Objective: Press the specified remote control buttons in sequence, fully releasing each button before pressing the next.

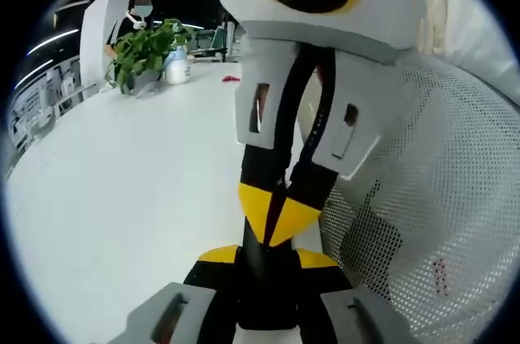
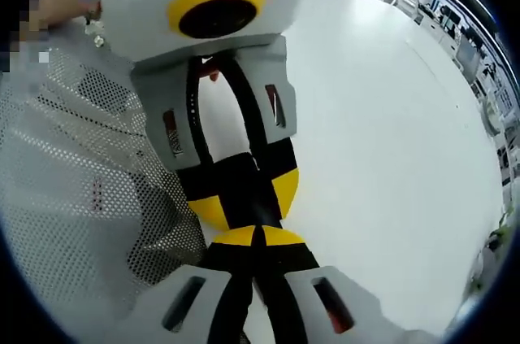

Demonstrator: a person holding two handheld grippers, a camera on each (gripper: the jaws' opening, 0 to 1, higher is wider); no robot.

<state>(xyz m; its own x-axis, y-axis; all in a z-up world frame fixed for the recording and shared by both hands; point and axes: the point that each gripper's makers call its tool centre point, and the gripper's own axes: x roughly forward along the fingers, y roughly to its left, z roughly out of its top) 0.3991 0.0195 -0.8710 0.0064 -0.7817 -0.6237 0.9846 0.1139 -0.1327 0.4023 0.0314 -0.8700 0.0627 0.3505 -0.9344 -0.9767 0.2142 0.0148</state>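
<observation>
Two grippers: they meet tip to tip above the white table [image 1: 122,198], each pointing at the other.
Left gripper [image 1: 268,259]: rises from the bottom of the left gripper view, grey bodies either side, yellow tips below the other gripper's point.
Left jaws: the two yellow tips sit apart with black between them. I cannot tell whether that black is a gap or the inner pads, so the state is unclear.
Left gripper from the other side [image 2: 248,198]: comes down from the top of the right gripper view. It gives the same picture, a yellow patch on each side of a black centre.
Right gripper [image 2: 256,238]: jaws drawn together, yellow tips forming one patch split by a thin dark seam, holding nothing.
Right gripper from the other side [image 1: 276,220]: hangs down from the top of the left gripper view, tips closed into a single yellow point touching or just above the left tips.
Remote: cannot place it from these views.
Mesh garment [image 1: 447,198]: white, perforated, worn by the person holding the grippers, close beside both; also at [image 2: 73,181].
Potted plant [image 1: 142,55]: green, at the far table edge.
Spray bottle [image 1: 177,66]: white, just beside the plant.
Red item [image 1: 231,78]: small, on the table past the bottle; too small to identify.
Seated person [image 1: 138,19]: behind the plant.
</observation>
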